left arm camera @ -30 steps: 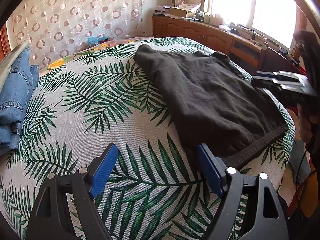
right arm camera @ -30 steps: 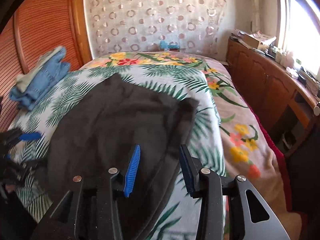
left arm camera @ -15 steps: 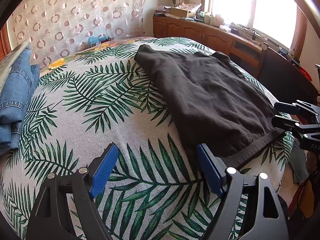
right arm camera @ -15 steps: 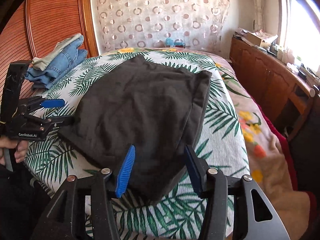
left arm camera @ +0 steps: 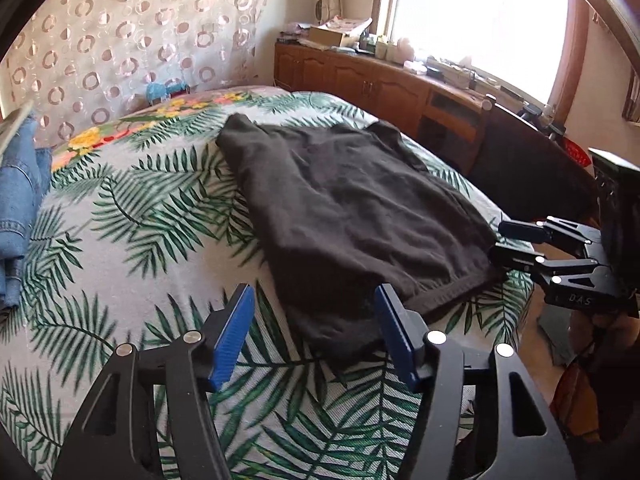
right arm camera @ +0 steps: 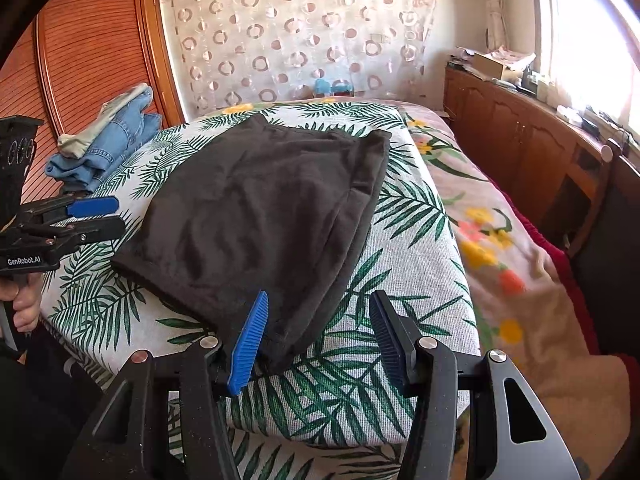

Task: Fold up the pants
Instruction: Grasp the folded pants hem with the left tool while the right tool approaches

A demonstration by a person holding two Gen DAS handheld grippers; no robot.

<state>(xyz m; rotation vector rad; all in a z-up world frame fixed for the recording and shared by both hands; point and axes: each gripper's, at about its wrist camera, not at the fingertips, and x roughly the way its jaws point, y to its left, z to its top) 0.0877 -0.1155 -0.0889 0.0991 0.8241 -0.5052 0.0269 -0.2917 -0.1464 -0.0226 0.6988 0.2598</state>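
Note:
Dark folded pants (left arm camera: 344, 216) lie flat on the palm-leaf bed cover (left arm camera: 132, 216). My left gripper (left arm camera: 314, 332) hovers at their near corner. That corner sits between the closing jaws, and the blue pads (left arm camera: 234, 336) stand clear of the cloth. In the left wrist view my right gripper (left arm camera: 496, 242) sits at the waistband corner by the bed's edge. The right wrist view shows the pants (right arm camera: 260, 216) with their near corner between the open right gripper (right arm camera: 318, 338) fingers. The left gripper (right arm camera: 119, 214) hangs at the left corner, held by a hand (right arm camera: 24, 304).
Folded jeans (right arm camera: 108, 148) are stacked at the bed's far left by the wooden headboard (right arm camera: 80, 60). A floral blanket (right arm camera: 500, 240) covers the bed's right side. Wooden cabinets (left arm camera: 380, 80) with clutter run under the window. A dark chair (left arm camera: 532, 172) stands close to the bed.
The left jaws have narrowed and come over the pants' near corner. The right gripper has pulled back and down to the bed's edge, with its jaws wider than a second ago.

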